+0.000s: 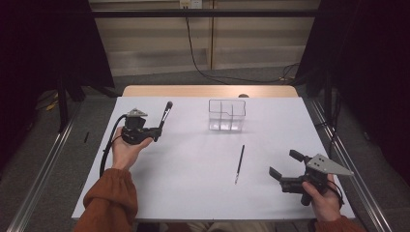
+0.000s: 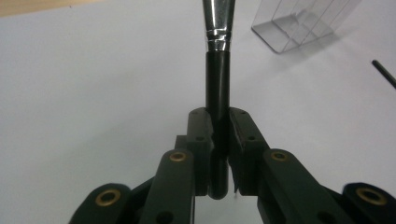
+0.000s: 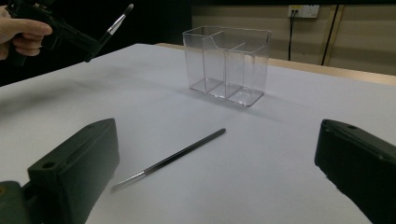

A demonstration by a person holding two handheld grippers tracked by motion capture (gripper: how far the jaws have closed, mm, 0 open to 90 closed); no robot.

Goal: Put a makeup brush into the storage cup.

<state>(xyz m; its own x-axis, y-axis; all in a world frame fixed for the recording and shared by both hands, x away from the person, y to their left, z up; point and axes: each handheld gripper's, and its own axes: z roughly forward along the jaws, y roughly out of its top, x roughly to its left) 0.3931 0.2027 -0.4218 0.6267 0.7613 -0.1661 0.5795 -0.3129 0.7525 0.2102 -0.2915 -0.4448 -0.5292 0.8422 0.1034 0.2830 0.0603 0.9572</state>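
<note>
My left gripper (image 1: 157, 129) is clamped on the black handle of a makeup brush (image 1: 165, 116), held up over the table's left side, while my right gripper (image 1: 285, 164), jaws wide and empty, sits near-right beside a thin brush (image 1: 239, 164).

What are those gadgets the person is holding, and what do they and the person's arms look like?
Each hand holds a black, pistol-like tool. The left gripper and right gripper each have two blocky black jaws on hinged links with brass-coloured pivot rings. A grey three-cornered plate tops each one. A black cable loops from the left one. The sleeves are rust-orange with gathered cuffs.
</note>
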